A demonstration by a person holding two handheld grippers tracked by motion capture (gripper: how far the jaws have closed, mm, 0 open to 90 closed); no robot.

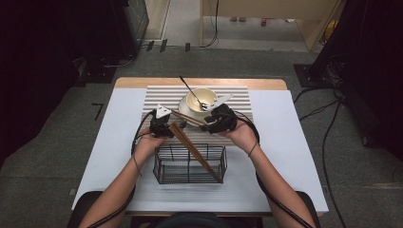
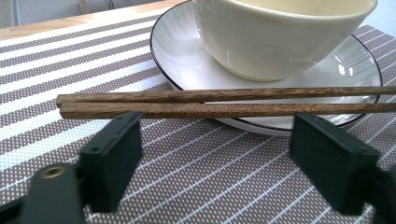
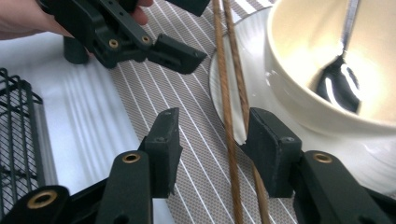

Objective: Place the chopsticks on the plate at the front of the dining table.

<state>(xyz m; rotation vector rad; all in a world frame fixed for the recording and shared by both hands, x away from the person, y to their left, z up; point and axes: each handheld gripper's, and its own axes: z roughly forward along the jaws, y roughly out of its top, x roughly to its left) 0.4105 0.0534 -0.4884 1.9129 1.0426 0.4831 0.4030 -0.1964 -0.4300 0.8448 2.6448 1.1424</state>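
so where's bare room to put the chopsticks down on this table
Free: the white table left of the mat and basket, and the wide strip right of the right tool. Crowded: the mat's middle, where plate, bowl, chopsticks and left tool sit close, with more chopsticks leaning from the basket.

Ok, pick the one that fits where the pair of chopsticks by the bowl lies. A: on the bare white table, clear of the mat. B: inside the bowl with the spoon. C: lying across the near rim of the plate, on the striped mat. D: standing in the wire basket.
C: the left gripper view shows the chopsticks lying side by side over the edge of the plate and onto the striped mat.
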